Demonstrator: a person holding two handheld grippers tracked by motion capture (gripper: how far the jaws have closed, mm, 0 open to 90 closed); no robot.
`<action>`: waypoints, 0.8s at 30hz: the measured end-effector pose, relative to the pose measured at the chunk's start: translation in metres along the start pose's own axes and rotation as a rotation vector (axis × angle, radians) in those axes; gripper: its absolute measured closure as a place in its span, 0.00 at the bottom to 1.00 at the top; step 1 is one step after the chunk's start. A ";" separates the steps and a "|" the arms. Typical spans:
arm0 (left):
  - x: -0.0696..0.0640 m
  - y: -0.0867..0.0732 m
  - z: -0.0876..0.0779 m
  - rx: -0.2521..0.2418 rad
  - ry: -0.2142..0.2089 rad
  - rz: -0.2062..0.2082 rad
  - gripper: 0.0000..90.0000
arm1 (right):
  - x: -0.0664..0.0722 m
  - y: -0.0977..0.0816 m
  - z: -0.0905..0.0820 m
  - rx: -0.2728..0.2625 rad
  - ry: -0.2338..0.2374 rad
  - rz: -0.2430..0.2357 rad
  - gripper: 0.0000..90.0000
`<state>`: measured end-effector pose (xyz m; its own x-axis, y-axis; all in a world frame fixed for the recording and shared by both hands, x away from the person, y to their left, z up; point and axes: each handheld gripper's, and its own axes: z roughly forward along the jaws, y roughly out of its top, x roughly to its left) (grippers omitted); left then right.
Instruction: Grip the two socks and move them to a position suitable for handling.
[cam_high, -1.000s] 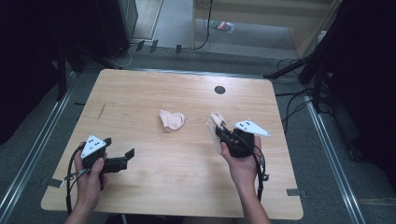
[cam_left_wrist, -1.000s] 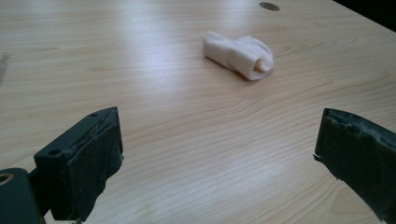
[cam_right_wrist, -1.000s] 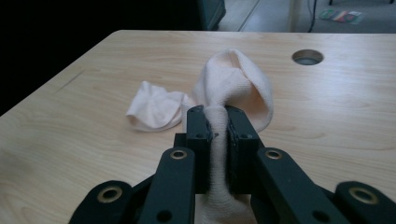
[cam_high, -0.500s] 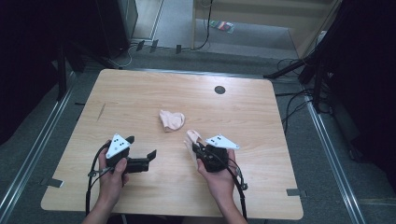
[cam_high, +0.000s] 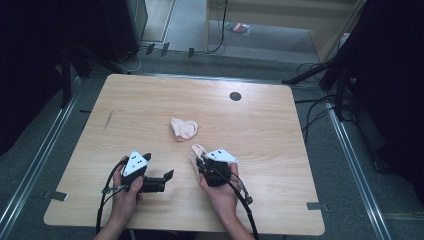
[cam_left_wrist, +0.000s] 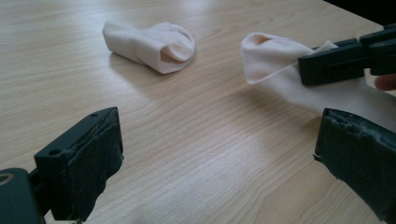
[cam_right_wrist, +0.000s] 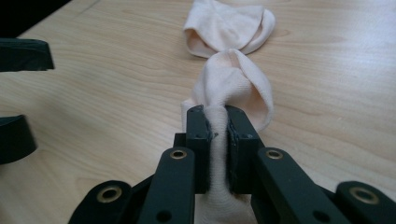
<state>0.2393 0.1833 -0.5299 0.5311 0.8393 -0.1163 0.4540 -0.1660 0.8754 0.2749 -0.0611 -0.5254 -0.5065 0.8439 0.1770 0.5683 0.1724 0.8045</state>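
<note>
A pale pink sock (cam_high: 196, 152) lies stretched on the wooden table (cam_high: 280, 150), its near end pinched in my right gripper (cam_high: 202, 162). In the right gripper view the pads (cam_right_wrist: 201, 140) press on the sock (cam_right_wrist: 233, 79); the jaws have just been opening slightly with the fabric still between them. A second, folded pink sock (cam_high: 183, 128) rests just beyond it, and both socks (cam_left_wrist: 154, 41) (cam_left_wrist: 275, 70) are in the left gripper view. My left gripper (cam_high: 159, 167) sits to the left, open with nothing between its jaws (cam_left_wrist: 219, 135), pointing toward the held sock.
A dark round hole (cam_high: 235, 96) sits in the tabletop at the back. Cables (cam_high: 320, 107) trail on the floor off the right edge, and metal rails (cam_high: 30, 170) run along both sides. Bare wood surrounds the socks.
My right gripper has come toward the near edge and leftward, lower, drawing the sock with it. My left gripper has shifted right toward the table's middle.
</note>
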 end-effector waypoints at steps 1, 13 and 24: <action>0.000 0.000 0.000 0.007 -0.002 0.005 0.01 | -0.002 0.000 0.003 0.001 0.011 0.004 0.72; 0.006 -0.006 0.003 0.029 0.005 0.000 0.01 | -0.037 0.005 -0.036 -0.021 0.068 0.067 0.61; 0.011 -0.007 0.003 0.031 0.016 -0.015 0.01 | -0.030 -0.026 -0.017 0.114 0.038 0.032 0.54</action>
<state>0.2439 0.1919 -0.5387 0.5129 0.8498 -0.1212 0.4837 -0.1695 0.8587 0.2640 -0.0993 -0.5419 -0.5096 0.8305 0.2249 0.6538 0.2038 0.7287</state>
